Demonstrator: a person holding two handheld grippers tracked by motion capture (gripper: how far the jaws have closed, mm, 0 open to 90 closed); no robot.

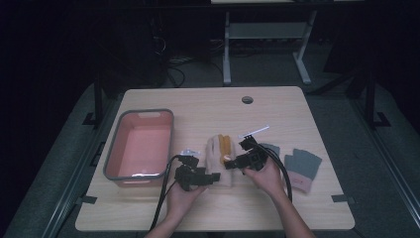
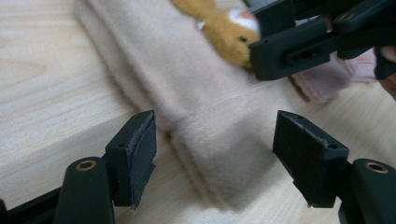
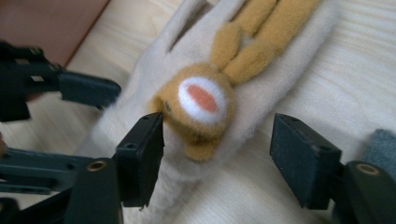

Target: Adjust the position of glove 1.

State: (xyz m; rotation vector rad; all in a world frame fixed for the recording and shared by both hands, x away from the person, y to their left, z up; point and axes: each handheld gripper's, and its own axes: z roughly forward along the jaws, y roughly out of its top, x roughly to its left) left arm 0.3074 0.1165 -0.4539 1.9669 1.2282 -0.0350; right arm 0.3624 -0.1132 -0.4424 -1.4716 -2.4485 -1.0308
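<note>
beige fleece glove [image 1: 219,159] lies flat on the wooden table [image 1: 208,106], near the middle of the front half, cuff toward the person. an orange plush rabbit [image 3: 205,100] is sewn on its back, ears running up along the fingers.

left gripper [image 2: 215,154]: low over the cuff end, jaws spread wide, one pad on each side of the glove's cuff. pads do not press the fleece; nothing pinched. in the high view this gripper [image 1: 214,177] sits at the glove's near left corner.

right gripper [image 3: 217,154]: jaws spread too, straddling the rabbit's face. left pad just beside or brushing the plush, right pad apart from it; no grip. in the high view it [image 1: 229,162] comes in from the glove's right side.

pink tub [image 1: 140,145] with grey rim, left of the glove, near it. grey glove [image 1: 302,167] with pink cuff lies well to the right; another grey piece [image 1: 272,148] partly hidden behind the right hand.
</note>
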